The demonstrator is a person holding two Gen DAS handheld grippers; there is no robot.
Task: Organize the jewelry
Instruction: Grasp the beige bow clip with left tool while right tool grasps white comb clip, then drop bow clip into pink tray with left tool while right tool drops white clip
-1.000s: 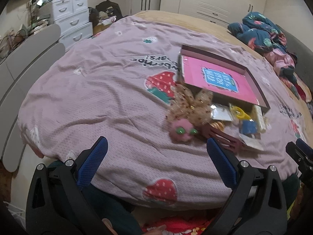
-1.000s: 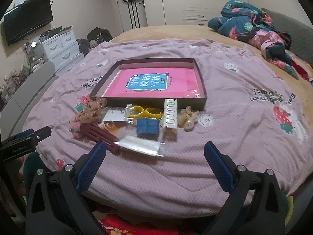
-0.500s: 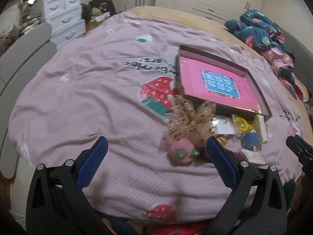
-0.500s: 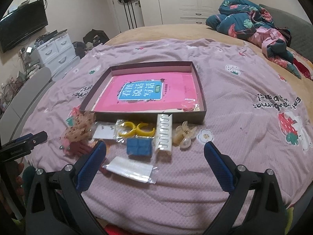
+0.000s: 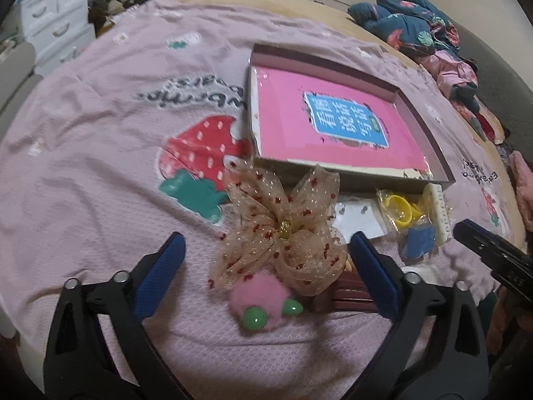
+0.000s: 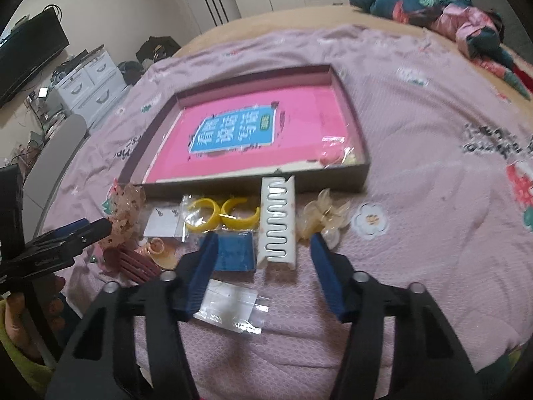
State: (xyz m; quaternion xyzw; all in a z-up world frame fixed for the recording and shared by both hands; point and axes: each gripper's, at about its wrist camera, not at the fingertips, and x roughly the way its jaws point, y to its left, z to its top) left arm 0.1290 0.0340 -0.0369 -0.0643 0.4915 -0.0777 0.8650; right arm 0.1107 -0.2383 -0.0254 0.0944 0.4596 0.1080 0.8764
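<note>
Both tongs stand wide open and hold nothing. Left gripper: its blue pads flank the dotted gauze bow, which lies directly ahead between the jaws, resting on the bedspread just in front of the near wall of the shallow box; whether the pads touch the bow cannot be told. The bow's loops spread roughly across the gap between the pads, with its gold centre knot midway. A pink pompom clip with green beads touches the bow on the side away from the box, and a dark red comb lies beside it under the right-hand pad. Right gripper: it brackets the white wavy clip, whose long axis runs toward the box and along the fingers, its far end meeting the box wall. Beside the white clip lie a blue square piece, bagged yellow hoops, a pale translucent claw clip and a clear packet farthest from the box. The box holds a pink book and a small item in its corner. Judgement: each gripper is nearest its own target; the left needs only to close on the bow.
</note>
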